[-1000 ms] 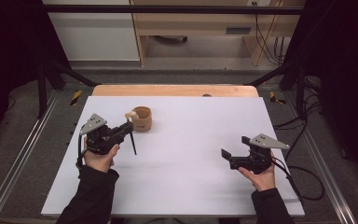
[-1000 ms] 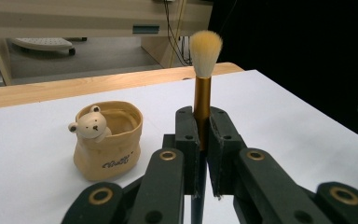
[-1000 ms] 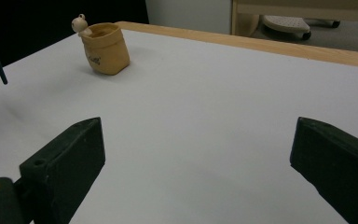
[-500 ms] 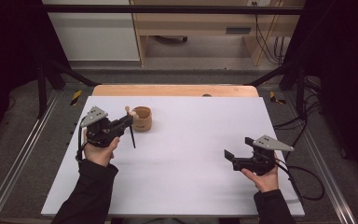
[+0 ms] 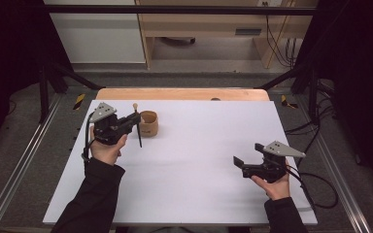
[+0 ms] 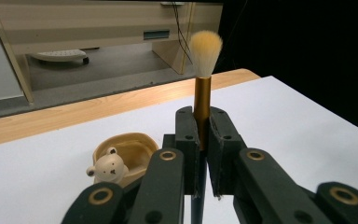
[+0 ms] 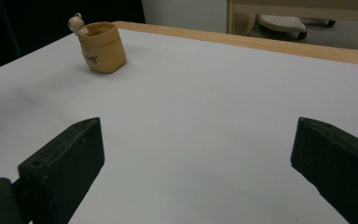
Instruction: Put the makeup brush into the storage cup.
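Gripping an upright brush [image 6: 202, 100], left tongs [image 5: 135, 120] hover raised; right tongs [image 5: 248, 158] gape empty.

You hold a brush [image 6: 202, 105] upright, its pale bristle tuft on top and its gold ferrule clamped. Just beside it stands the tan pot [image 5: 148, 123], bear figure [image 6: 106, 167] at its rim.

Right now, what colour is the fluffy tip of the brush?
Pale cream, nearly white with yellowish ends; the brush shows best in the left gripper view.
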The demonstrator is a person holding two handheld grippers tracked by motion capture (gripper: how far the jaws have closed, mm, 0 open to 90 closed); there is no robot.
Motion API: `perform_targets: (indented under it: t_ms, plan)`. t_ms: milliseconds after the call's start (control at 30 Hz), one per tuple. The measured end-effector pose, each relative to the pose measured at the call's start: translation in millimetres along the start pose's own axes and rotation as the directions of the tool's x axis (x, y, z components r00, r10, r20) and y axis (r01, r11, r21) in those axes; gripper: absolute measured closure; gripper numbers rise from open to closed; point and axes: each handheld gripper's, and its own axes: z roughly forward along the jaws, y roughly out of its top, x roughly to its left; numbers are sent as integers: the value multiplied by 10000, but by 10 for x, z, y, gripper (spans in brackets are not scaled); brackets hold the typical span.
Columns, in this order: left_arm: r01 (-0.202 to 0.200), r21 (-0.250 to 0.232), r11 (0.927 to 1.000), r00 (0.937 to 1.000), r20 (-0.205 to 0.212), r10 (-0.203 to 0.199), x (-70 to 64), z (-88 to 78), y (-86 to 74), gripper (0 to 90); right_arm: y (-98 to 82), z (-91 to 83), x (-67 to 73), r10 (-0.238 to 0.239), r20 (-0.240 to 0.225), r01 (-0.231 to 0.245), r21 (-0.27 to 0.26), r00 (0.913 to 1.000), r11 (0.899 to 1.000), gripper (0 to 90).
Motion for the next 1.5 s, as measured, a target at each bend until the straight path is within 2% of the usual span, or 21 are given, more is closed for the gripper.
perform_targets:
  t_ms: [300, 1067, 1200, 1500]
  plan:
    - [-106, 201, 9997, 9998, -194, 109, 43, 140, 68, 838, -8, 16, 0, -74, -16, 75, 29, 10000, 10000, 32]
    - [-213, 198, 9996, 9981, -572, 224, 112, 500, 284, 838, -12, 31, 9, -26, -78, 27, 56, 10000, 10000, 29]
    - [-129, 241, 9996, 9979, -638, 144, 140, 556, 331, 838, -11, 34, 8, -14, -86, 14, 68, 10000, 10000, 29]
    - [-368, 390, 9986, 9959, -806, 398, 142, 698, 388, 838, -10, 35, 10, 27, -117, -26, 50, 9999, 10000, 29]
